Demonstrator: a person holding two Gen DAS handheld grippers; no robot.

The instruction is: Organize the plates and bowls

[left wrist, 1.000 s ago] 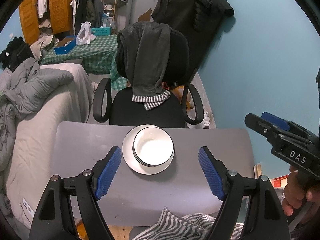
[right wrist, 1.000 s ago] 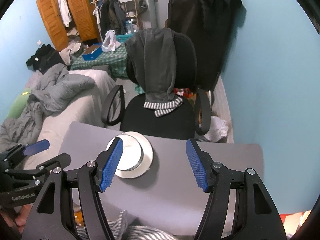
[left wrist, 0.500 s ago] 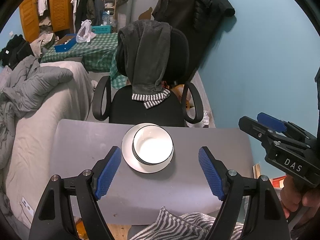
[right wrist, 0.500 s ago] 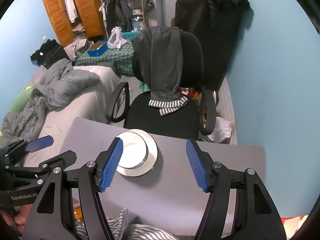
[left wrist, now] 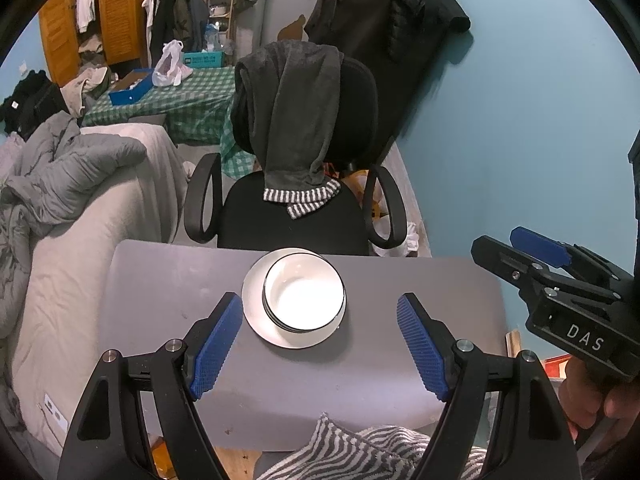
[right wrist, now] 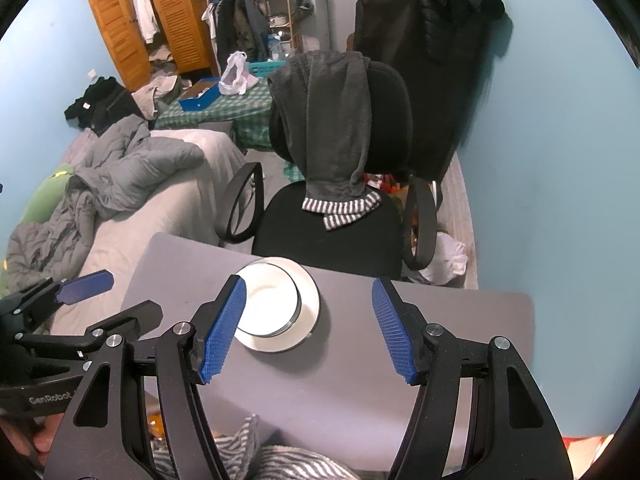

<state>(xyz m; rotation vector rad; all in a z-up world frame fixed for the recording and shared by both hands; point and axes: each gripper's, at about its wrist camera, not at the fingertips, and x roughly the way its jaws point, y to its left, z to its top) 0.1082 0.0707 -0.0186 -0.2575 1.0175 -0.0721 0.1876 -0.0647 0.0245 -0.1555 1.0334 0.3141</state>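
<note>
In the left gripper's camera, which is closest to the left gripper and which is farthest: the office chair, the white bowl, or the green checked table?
From the left gripper, nearest first:
1. White bowl, just ahead on the plate, on the grey table.
2. Office chair, behind the grey table's far edge, a dark garment draped over its back.
3. Green checked table, far back on the left, beyond the chair.

A white bowl with a thin black rim sits upright in a white plate, more bowls seemingly nested beneath it. The stack rests near the table's far edge, about midway along.
</note>
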